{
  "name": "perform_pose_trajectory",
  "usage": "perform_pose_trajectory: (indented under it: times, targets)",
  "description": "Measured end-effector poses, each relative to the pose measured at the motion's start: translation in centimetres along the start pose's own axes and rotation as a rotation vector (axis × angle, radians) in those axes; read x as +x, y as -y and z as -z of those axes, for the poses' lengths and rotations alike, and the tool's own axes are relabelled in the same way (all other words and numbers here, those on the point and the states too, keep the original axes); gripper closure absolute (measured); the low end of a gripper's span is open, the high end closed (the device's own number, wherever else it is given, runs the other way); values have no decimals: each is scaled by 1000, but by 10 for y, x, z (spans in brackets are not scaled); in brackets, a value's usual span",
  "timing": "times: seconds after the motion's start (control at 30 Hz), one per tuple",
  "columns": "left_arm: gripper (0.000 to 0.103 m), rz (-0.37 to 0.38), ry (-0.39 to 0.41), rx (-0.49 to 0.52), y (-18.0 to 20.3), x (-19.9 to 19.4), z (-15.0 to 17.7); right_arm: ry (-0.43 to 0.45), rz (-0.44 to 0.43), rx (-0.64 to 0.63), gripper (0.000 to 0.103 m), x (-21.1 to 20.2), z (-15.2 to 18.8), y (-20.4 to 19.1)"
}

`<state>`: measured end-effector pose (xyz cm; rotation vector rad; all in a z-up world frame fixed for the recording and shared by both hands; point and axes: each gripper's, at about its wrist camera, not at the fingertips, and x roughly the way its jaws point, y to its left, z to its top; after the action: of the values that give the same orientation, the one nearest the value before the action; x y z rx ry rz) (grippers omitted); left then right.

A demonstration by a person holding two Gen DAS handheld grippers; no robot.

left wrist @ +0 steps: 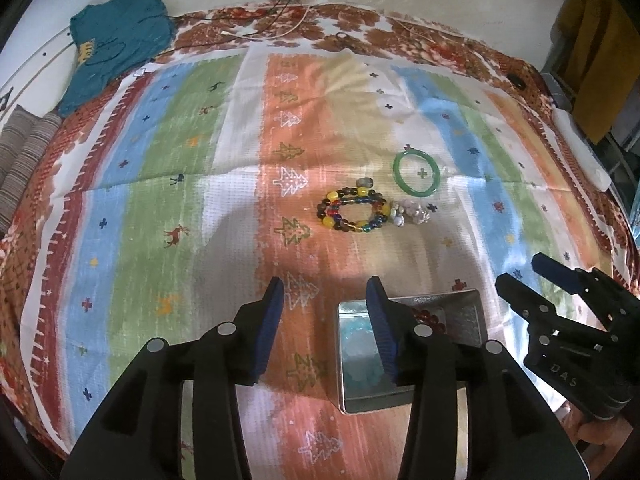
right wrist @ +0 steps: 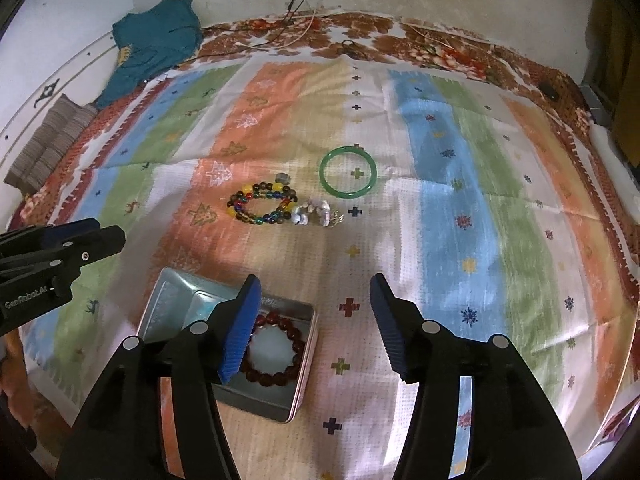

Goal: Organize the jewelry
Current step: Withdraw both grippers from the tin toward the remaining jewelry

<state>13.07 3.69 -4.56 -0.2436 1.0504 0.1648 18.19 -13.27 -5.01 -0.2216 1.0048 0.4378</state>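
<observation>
An open metal tin lies on the striped cloth. A dark red bead bracelet rests in it, and a pale blue bracelet sits in its other half. My left gripper hovers open over the tin's left side with nothing between its fingers. My right gripper is open just right of the tin, also empty. Farther off lie multicoloured bead bracelets, a pale cluster of jewelry and a green bangle. The left wrist view shows the beads, the bangle and the right gripper.
A teal garment and a striped folded cloth lie at the far left. Cables run along the wall at the back. A white object sits at the right edge, with yellow fabric hanging beyond it.
</observation>
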Motion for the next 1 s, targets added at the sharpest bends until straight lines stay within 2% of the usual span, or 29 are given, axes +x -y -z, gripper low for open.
perform_pose_trajectory:
  times: [0.17, 0.43, 0.53, 1.0]
  targets:
    - [56, -12, -2, 26, 7, 6, -8, 6, -1, -15, 38, 3, -5, -1]
    - [55, -65, -27, 40, 5, 34, -23, -18, 21, -30, 36, 23, -16, 4]
    - [55, -65, -37, 45, 7, 40, -26, -17, 29, -23, 31, 27, -21, 6]
    - [54, -59, -83, 32, 5, 69, -39, -59, 39, -44, 29, 58, -34, 6]
